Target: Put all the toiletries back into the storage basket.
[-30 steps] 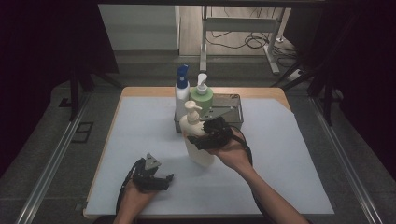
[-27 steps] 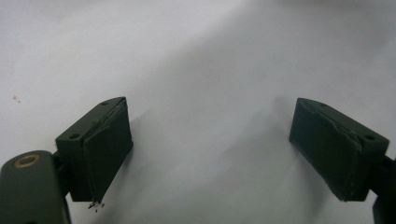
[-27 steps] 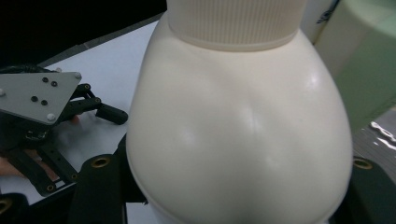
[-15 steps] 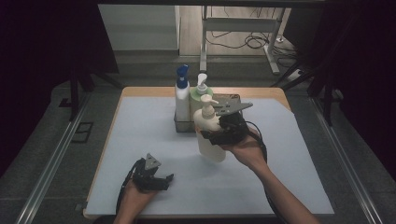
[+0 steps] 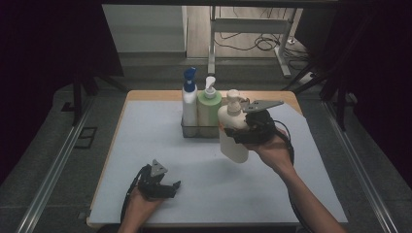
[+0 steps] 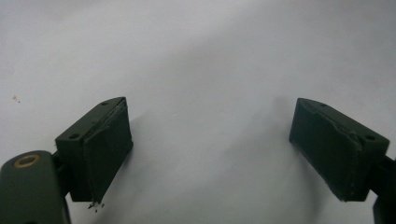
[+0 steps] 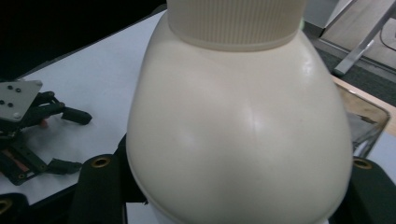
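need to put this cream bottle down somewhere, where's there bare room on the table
Bare white mat lies right of the right gripper holding the cream bottle, out to the table edge; also between the wire tray and the left gripper, and along the left edge. Crowded: the tray with the blue-capped bottle and green bottle.

high view: above, forward-down; claw views: close; share white mat point(image 5: 145, 131)
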Motion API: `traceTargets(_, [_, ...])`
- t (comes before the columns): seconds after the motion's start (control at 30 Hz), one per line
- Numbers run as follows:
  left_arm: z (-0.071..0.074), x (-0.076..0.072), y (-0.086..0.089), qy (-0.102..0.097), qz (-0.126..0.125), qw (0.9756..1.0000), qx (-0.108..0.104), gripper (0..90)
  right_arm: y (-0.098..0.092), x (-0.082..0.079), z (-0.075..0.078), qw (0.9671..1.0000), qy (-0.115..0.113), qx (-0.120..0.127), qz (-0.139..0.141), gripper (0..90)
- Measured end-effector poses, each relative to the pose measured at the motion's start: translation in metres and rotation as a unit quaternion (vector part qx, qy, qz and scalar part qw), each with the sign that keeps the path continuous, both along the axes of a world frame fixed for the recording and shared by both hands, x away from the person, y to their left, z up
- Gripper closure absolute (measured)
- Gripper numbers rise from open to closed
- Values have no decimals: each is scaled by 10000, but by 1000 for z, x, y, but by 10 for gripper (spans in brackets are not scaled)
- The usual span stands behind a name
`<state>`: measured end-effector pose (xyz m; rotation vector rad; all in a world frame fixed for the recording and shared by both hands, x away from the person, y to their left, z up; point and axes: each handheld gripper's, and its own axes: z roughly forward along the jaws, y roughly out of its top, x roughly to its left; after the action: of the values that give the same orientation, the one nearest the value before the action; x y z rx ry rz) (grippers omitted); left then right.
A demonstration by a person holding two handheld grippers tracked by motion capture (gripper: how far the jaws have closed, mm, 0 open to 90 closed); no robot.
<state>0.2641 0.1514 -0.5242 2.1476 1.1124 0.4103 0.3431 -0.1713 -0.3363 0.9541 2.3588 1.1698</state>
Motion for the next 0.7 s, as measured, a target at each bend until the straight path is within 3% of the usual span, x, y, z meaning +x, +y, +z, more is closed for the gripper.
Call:
traceTargets(0.3, [0,0,0,-3,4,10000,-4,126,-14,12,8,9995,-59,-1,-296,375])
traceTargets(0.7, [0,0,0,2,4,10000,-1,125,-16,34,16,9983,-182,17,-549,375])
